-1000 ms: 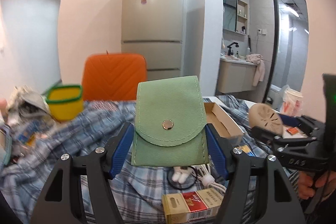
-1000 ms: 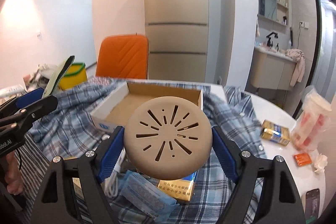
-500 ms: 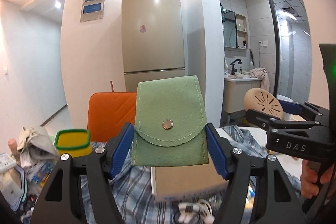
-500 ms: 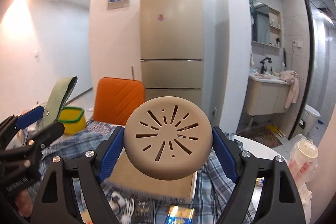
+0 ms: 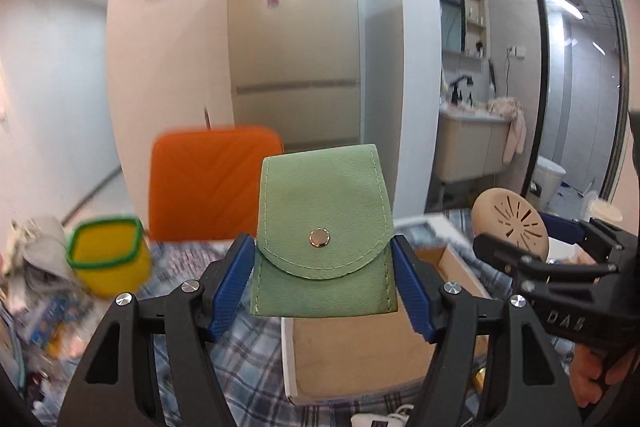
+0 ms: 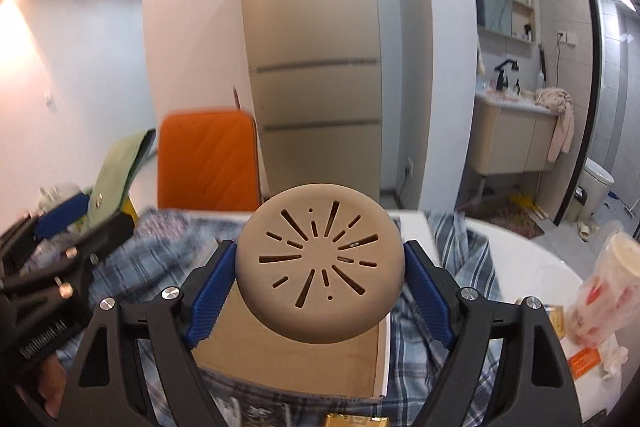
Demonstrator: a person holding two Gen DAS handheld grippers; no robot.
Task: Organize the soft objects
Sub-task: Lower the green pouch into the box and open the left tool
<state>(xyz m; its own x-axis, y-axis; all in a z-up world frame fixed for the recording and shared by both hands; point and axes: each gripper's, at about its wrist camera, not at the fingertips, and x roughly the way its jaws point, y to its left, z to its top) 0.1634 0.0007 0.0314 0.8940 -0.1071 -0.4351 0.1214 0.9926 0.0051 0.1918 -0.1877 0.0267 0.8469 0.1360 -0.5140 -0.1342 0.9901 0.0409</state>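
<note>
Currently the green felt pouch with a metal snap button (image 5: 324, 239) sits upright between the blue pads of the left gripper (image 5: 323, 285), jaws closed against its two side seams, flap facing the camera. It is held in the air above the open cardboard box (image 5: 360, 359). The right gripper (image 6: 318, 279) clamps a round beige soft disc with radial slots (image 6: 318, 263) by its rim, also over the box, slotted face toward the lens. The box lies on a blue plaid cloth (image 6: 460, 255) covering the table. Behind it stands an orange padded chair back (image 5: 212, 179); a yellow tub with a green rim (image 5: 108, 251) sits to the left. A tall beige refrigerator (image 6: 312, 47) stands against the far wall.
</note>
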